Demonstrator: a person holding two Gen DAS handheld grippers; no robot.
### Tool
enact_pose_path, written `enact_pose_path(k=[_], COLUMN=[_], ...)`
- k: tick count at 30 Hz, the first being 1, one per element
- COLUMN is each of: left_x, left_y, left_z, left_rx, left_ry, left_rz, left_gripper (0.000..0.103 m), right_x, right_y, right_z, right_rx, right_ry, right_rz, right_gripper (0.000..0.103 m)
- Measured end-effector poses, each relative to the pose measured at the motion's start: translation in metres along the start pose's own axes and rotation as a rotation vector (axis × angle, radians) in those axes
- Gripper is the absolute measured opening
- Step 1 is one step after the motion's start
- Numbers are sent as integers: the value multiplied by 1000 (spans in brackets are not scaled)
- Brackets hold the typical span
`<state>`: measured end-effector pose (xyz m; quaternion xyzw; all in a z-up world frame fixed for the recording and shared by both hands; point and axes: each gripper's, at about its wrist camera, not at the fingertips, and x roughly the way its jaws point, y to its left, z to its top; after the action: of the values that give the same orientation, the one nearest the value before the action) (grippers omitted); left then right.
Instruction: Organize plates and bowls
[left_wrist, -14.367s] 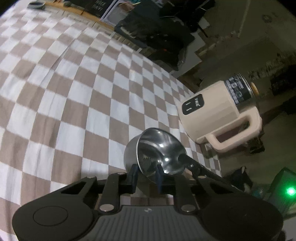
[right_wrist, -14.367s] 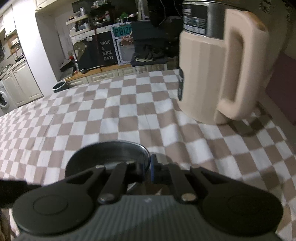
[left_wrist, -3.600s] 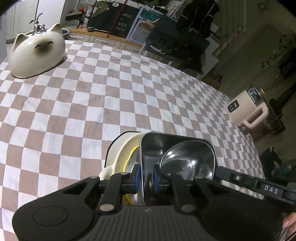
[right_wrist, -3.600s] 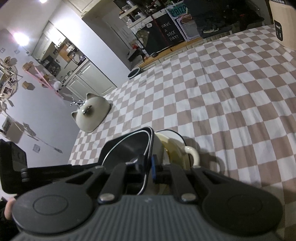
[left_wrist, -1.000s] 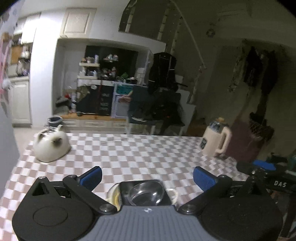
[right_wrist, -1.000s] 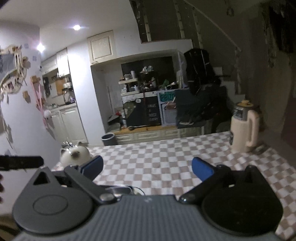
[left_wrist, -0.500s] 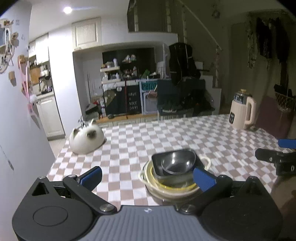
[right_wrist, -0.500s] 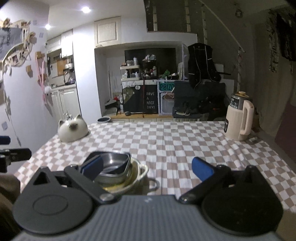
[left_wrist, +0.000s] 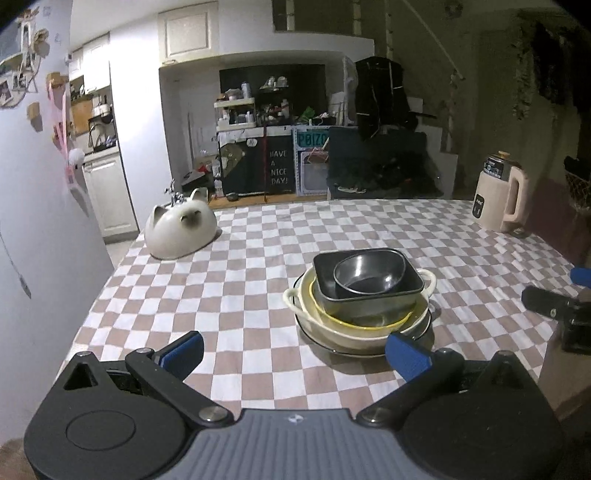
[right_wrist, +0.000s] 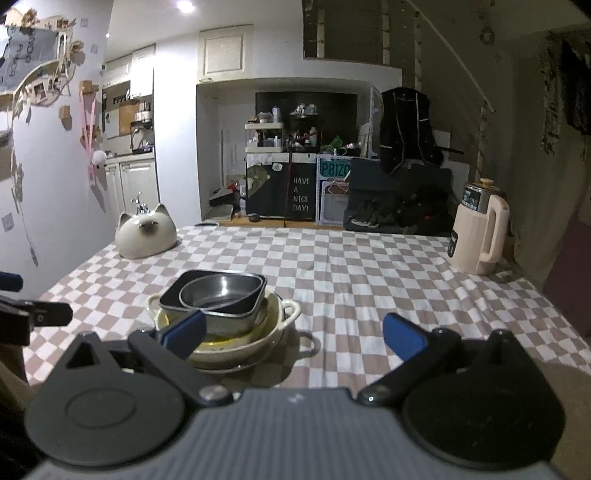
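Observation:
One stack of dishes stands on the checkered table. A round steel bowl sits inside a dark rectangular pan, which rests in a yellow-rimmed bowl within a cream two-handled dish on a dark plate. The right wrist view shows the same steel bowl, pan and cream dish. My left gripper hangs open before the stack, holding nothing. My right gripper is open too, to the stack's right and just as bare. Each gripper shows at the other view's edge.
A white cat-shaped ceramic piece sits at the table's far left. A beige electric kettle stands at the far right corner. The checkered tablecloth stretches wide around the stack. Kitchen shelves and a dark chair lie beyond the table.
Both grippers have let go of the dishes, opened wide and drawn back from the stack. Over the last half second they pulled a little lower and nearer the table's front edge.

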<state>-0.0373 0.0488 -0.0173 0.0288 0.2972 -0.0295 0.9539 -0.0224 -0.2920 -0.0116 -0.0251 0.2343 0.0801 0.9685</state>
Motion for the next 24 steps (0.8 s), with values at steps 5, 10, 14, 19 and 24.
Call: enact_pose_path(k=[5,10,14,19,24], left_x=[5,6,6,5,6], left_y=[2,3,3,3,1], left_z=[-4,-6,-6,-6,-6], left_rx=[-22,-34,-31,-22,-21], left_ry=[21,26,26,27,25], left_rz=[-10,1,-1,-5,-7], left_gripper=[103,103,103,103,103], right_x=[2,2,4,5,6], right_y=[1,0,0,0,-1], right_z=[-3,-5,-5,-4,-4], right_rx=[-1,3,-1,-2,-2], right_ry=[7,19,26,30,31], right_rz=[11,5,9,13,14], right_gripper=[103,103,103,103,103])
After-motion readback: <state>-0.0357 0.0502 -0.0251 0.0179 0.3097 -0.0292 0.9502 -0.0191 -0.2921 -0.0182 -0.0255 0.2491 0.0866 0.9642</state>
